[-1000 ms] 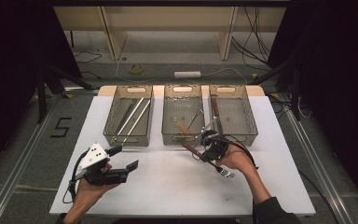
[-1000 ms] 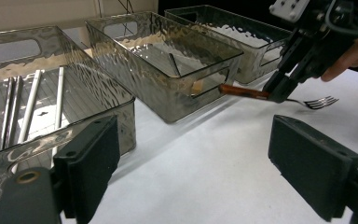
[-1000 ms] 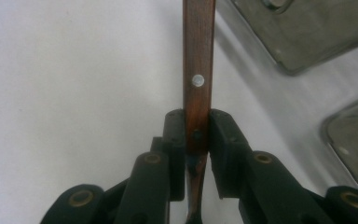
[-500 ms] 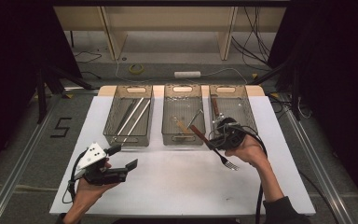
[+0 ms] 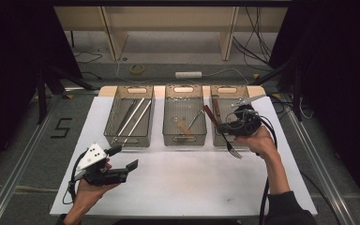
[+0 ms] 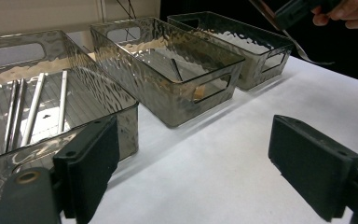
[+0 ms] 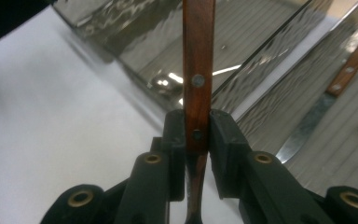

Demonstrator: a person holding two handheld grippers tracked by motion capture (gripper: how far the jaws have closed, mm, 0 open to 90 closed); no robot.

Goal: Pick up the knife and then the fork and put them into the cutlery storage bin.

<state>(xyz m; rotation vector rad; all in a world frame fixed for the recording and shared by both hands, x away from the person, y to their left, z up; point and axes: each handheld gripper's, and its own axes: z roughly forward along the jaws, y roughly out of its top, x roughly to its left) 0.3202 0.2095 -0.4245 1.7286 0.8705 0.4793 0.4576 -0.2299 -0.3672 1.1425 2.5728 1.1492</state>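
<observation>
Your right gripper [image 5: 226, 127] is clamping the wooden handle of a fork [image 5: 220, 129], and you are holding it above the near end of the right bin [image 5: 243, 91], toward the worktop's [image 5: 178, 187] right edge. The fork is slanting, its handle end pointing toward the far edge over the gap between the middle bin [image 5: 183, 138] and the right bin, and its metal tines are hanging out past the right bin's near wall over bare worktop. In the right gripper view the jaws are pressing on both sides of the riveted brown handle [image 7: 197, 79], close to its lower rivet, while a knife [image 7: 328, 100] with a matching handle is lying inside the bin beyond.

Your left gripper [image 5: 124, 158] is resting low near the worktop's near left corner, its jaws standing well apart with nothing between them. In the left gripper view it is facing the three clear bins, which are standing in a row along the far edge. The left bin [image 5: 113, 138] is holding several long metal rods [image 5: 133, 116] lying lengthwise. The middle bin is holding a wooden-handled utensil [image 5: 182, 126] and a thin metal piece, too small to identify. Your right hand [image 6: 347, 10] is also appearing at the upper right of that view, with the fork's tines [image 6: 313, 55] extending beside the right bin.
</observation>
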